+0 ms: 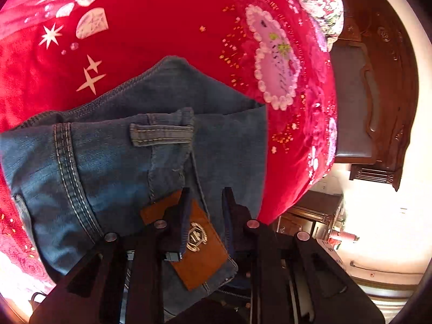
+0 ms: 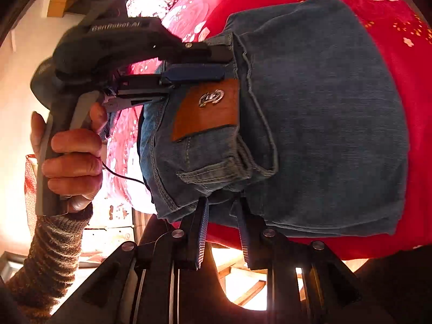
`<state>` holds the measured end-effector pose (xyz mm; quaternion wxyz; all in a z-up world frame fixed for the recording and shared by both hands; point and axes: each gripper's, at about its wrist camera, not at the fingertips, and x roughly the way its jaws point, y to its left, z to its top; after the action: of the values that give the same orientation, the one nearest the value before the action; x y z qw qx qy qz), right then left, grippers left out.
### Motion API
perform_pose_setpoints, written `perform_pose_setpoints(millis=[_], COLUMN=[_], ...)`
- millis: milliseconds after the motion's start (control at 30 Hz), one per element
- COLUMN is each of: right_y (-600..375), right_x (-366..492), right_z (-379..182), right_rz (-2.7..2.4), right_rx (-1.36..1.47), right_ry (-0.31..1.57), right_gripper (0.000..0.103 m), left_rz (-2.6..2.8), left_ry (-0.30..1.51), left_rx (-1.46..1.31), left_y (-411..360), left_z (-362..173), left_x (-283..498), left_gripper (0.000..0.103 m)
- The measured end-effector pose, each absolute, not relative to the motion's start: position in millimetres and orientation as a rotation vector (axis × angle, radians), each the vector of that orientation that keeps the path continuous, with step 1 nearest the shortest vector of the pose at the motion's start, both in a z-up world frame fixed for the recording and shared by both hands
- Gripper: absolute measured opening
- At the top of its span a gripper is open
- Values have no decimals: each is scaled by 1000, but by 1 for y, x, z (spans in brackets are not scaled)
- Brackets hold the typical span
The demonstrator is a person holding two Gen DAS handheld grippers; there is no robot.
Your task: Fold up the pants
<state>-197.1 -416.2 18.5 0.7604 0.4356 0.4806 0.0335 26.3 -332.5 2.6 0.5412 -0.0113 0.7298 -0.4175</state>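
Blue jeans (image 1: 108,162) lie folded in a thick stack on a red patterned blanket (image 1: 162,21). The waistband, with its brown leather patch (image 1: 205,256), faces me. My left gripper (image 1: 206,191) hangs over that waistband, its fingers a small gap apart, straddling the patch without pressing the denim. In the right wrist view the jeans (image 2: 324,108) fill the middle, and the left gripper (image 2: 228,63) comes in from the left, its tips at the waistband above the patch (image 2: 210,113). A hand (image 2: 73,162) holds its handle. My right gripper (image 2: 222,202) stands open at the near edge of the stack.
The blanket (image 2: 391,13) covers a bed whose edge drops off on the right of the left wrist view. Dark carved wooden furniture (image 1: 383,81) stands beyond that edge. A knitted sleeve (image 2: 54,243) and a thin black cable (image 2: 121,175) are at the left.
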Motion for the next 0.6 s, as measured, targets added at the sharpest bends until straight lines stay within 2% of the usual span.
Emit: perform_pose_setpoints(millis=[33,67,100,167,200,333,433,467,500,533,567,600], right_y=[-425,-434,-442,-454,-457,-460,-456,-454,-449,-448,-448,-448], right_x=[-204,-208,-212,-210,-209,-192,-172,-168,-164,-161,-161,-165], right_z=[23,27,29,26,23,7,-9,-14,-14,-9,-2,4], right_rz=[56,33,14,10,23,88,114,127,149,141,164,177], right_rx=[956,962,972,1010,1036,1135,1183,1193,1182,1142,1132,1132], right_ry=[1014,984,953,922,916,892,924,934,945,939,923,898], right_gripper=[37,49,54,54,54,55,63,63,58,45,12,9], left_rz=[-1018,-1036,-1033,-975,-948,-844,-771,-756,-748,-749,-739,-757], left_ry=[1698,1659,1623,1556,1540,1658,1760,1792,1816,1828,1805,1777], left_rx=[-51,-78,-102,-145,-165,-265,-304,-300,-301,-298,-271,-254], left_y=[-324,-313,-299,-269,-253,-209,-203,-206,-210,-217,-220,-223], left_z=[15,26,36,48,48,12,-25,-36,-44,-46,-41,-31], left_x=[30,36,44,58,62,67,57,53,49,43,39,34], left_gripper=[21,32,54,78,80,80,79,76,53,42,38,38])
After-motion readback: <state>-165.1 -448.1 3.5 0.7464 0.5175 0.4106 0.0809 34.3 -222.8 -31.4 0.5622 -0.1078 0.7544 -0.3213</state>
